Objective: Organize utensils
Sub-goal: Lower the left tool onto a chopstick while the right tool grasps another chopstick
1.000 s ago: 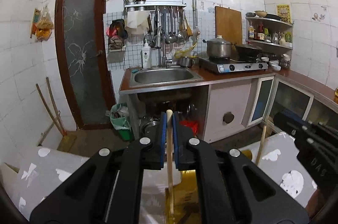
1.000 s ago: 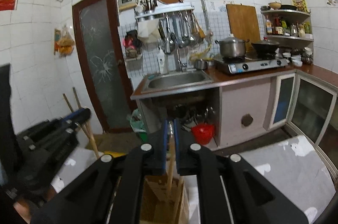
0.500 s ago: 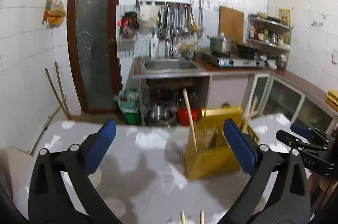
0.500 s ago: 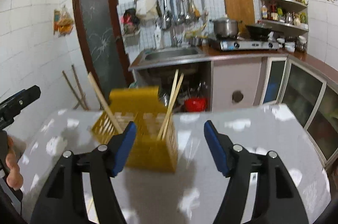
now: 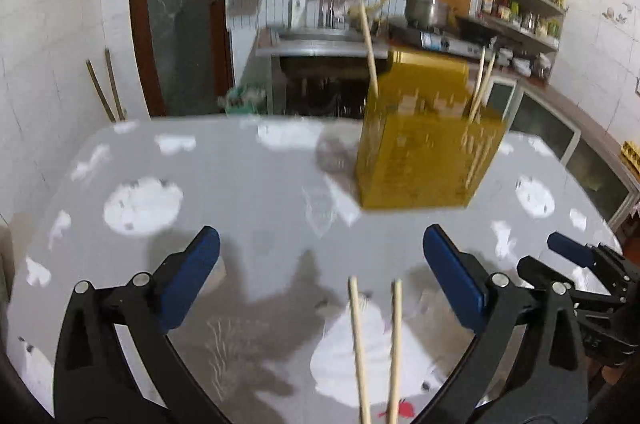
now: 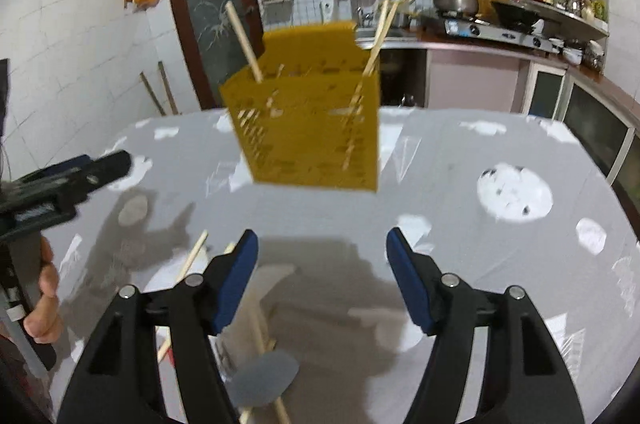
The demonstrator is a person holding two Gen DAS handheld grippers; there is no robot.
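Observation:
A yellow slotted utensil holder (image 5: 428, 140) (image 6: 312, 120) stands on the grey table with three wooden chopsticks (image 5: 369, 44) upright in it. My left gripper (image 5: 320, 276) is open and empty, well back from the holder. Two loose chopsticks (image 5: 376, 344) lie on the table just below it. My right gripper (image 6: 322, 268) is open and empty, also back from the holder. Below it lie loose chopsticks (image 6: 192, 256) and a grey spatula (image 6: 264, 372) with a wooden handle. Each gripper shows at the edge of the other's view (image 5: 580, 264) (image 6: 64, 176).
The table (image 5: 240, 184) has a grey cloth with white patches. Behind it are a sink counter (image 6: 400, 36), a stove with pots (image 6: 460, 0), a utensil rack on the wall and a dark door (image 6: 208, 4).
Both grippers opened, let go of the chopsticks they had put into the holder, and drew back and down. The loose chopsticks and the spatula have come into view.

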